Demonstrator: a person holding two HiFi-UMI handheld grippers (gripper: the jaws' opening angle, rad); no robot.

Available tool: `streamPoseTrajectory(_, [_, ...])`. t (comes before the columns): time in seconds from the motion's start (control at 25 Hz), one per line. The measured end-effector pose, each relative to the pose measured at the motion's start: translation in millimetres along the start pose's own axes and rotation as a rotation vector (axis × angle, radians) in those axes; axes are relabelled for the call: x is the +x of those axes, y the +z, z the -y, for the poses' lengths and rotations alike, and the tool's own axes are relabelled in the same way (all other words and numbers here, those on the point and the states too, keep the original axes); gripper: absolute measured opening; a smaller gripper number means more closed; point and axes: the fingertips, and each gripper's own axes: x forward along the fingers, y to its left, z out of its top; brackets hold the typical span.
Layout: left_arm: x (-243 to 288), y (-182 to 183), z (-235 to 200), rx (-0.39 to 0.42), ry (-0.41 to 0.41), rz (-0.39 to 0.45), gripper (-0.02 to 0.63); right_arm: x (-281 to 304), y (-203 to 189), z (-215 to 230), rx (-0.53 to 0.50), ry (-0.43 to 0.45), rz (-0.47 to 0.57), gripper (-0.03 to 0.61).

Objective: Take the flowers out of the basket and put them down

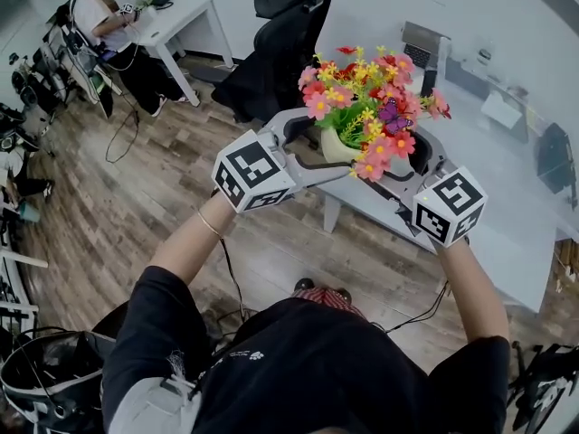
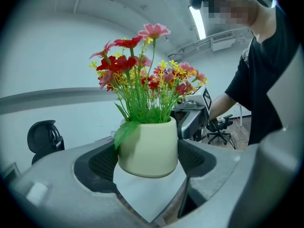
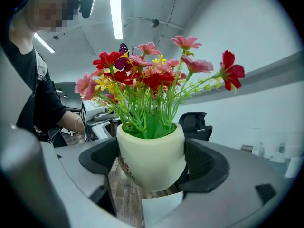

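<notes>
Head view: the person holds both grippers up in front; the left gripper (image 1: 312,148) and the right gripper (image 1: 409,159) meet from opposite sides on one cream pot (image 1: 336,147); the flowers (image 1: 373,98), red, pink and yellow on green stems, stand upright in it; the pot hangs in the air, above the near edge of a white table (image 1: 507,183); a black chair (image 1: 280,52) stands just behind it; wooden floor (image 1: 136,206) lies below; another person (image 1: 109,25) sits at a white desk (image 1: 176,25) far to the left.

Left gripper view: the claw is narrowed onto the pot; the dark ribbed pads (image 2: 102,163) sit against its two sides, and the pot fills the gap between them; its base is clear of the white table top seen underneath; the stems rise straight from the rim, with one green leaf drooping over the left side; the right gripper shows behind the pot, touching it; the person's black sleeve (image 2: 259,80) fills the right side.

Right gripper view: this claw too is closed on the pot, a pad (image 3: 204,163) pressed to each side; red lettering shows low on the pot's left, too partial to read; floor planks and a table corner lie beneath; the left gripper shows behind, at the left.
</notes>
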Motion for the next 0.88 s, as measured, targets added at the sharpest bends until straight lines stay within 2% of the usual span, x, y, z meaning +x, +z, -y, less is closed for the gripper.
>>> streamPoseTrajectory(0.24, [-1.1, -0.1, -0.9, -0.009, 0.036, -0.008, 0.388, 1.9, 2.1, 0.2, -0.019, 0.032, 0.002, 0.449])
streamPoseTrajectory(0.88, [7.3, 3.4, 9.9, -0.001, 0.070, -0.028, 0.388, -10.4, -1.8, 2.7, -0.018, 0.068, 0.001, 0.449])
